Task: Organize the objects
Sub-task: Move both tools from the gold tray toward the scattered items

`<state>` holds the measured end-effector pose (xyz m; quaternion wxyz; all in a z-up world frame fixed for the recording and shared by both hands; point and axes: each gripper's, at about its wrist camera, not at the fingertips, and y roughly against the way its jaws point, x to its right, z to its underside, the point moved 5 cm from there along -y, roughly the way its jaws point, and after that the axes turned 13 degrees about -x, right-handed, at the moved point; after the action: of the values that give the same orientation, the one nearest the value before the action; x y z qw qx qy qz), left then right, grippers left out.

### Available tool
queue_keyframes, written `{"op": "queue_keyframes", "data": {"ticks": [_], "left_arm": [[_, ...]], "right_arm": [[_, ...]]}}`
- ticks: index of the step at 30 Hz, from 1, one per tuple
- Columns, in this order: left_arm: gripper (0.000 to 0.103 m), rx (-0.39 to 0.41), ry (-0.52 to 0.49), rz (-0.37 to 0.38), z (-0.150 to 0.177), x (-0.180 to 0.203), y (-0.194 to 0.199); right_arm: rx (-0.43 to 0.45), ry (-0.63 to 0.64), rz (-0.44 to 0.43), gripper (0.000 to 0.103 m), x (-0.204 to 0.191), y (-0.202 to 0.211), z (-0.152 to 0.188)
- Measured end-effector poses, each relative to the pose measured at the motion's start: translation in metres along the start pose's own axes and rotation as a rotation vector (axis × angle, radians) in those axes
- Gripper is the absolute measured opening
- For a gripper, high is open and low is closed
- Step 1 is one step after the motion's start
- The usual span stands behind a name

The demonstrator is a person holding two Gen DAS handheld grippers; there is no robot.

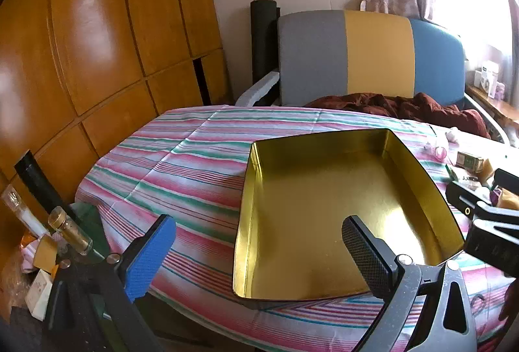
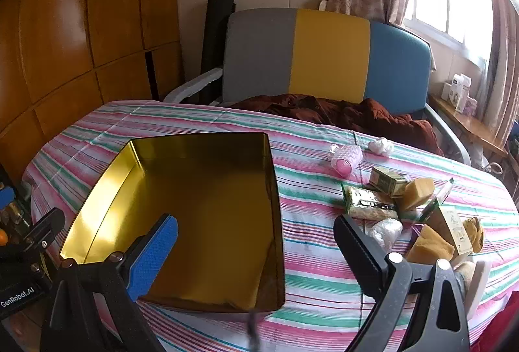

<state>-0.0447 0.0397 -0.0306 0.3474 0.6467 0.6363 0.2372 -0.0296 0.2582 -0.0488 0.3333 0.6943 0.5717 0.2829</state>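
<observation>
Gold tin [image 2: 207, 209] near edge hidden, packets [image 2: 373, 206] heaped, overlapping

Right gripper [image 2: 256, 258] jaws wide apart, nothing between them, hovering over near edge of gold tin tray [image 2: 207, 196]. Blue pad finger over tray's near inside, black finger just right of tray over striped tablecloth [image 2: 311, 280]. Tray empty. Right of tray: pink bottle [image 2: 346, 159] lying on its side, white wad [image 2: 381, 146] just beyond it. Further right of tray, a loose pile: green box [image 2: 387, 183], foil packet [image 2: 369, 206], tan blocks [image 2: 418, 191], clear plastic wad [image 2: 386, 232]. Left gripper [image 2: 29, 251] at tray's left. Colour-block chair [image 2: 327, 56] behind tray, brown cloth [image 2: 340, 112] on it.
</observation>
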Motion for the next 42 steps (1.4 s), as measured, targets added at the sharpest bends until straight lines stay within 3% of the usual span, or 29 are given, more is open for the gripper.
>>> {"op": "queue_keyframes", "data": {"ticks": [12,27,30,35,42], "left_arm": [[0.103,-0.034,-0.069,0.024,0.0,0.021,-0.009],[0.103,-0.058,-0.201,0.097,-0.001,0.062,-0.014],[0.103,-0.069,-0.223,0.156,-0.002,0.072,-0.013],[0.103,-0.123,-0.235,0.374,-0.005,0.097,-0.01],[0.102,-0.138,-0.362,0.481,-0.005,0.163,-0.001]], "right_arm": [[0.004,-0.078,0.043,0.099,0.053,0.002,-0.009],[0.025,-0.252,0.187,0.099,0.204,0.015,-0.022],[0.023,-0.273,0.197,0.099,0.234,0.01,-0.02],[0.012,-0.354,0.146,0.099,0.276,-0.001,-0.009],[-0.013,-0.557,0.049,0.099,0.313,-0.009,0.007]]}}
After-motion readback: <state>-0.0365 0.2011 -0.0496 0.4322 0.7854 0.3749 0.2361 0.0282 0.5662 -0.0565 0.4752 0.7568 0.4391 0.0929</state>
